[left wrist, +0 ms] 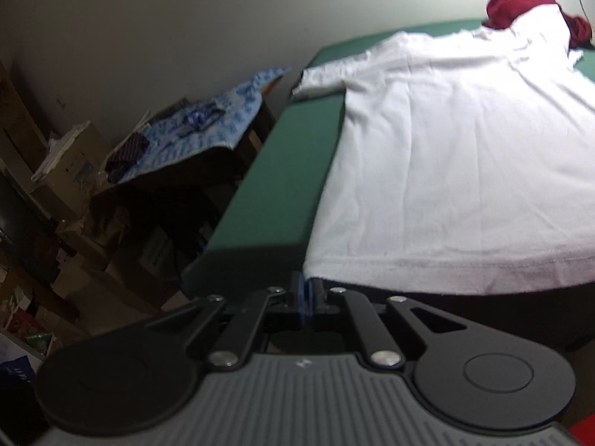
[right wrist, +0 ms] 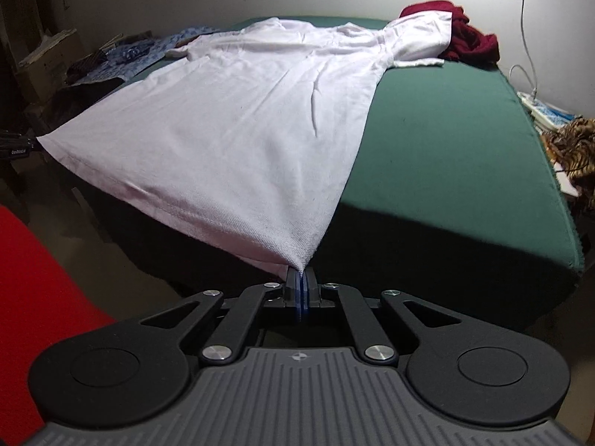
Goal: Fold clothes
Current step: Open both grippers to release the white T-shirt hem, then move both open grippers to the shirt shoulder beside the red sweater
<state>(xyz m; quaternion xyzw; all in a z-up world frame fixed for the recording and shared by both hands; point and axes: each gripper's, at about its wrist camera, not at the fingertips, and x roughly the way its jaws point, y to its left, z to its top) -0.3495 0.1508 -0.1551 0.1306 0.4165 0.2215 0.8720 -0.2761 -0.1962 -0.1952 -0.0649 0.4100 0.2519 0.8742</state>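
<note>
The left tongs [left wrist: 305, 291] are pinching one bottom corner of the white shirt [left wrist: 457, 156] — fingers pressed together on the hem. The right tongs [right wrist: 299, 278] are gripping the other bottom corner, fully closed, with the cloth bunching to a point between them. The shirt is lying spread across the green worktop [right wrist: 446, 141], its hem hanging just past the near edge. A dark red garment [right wrist: 468, 42] is sitting at the far end, seemingly tucked under one sleeve.
</note>
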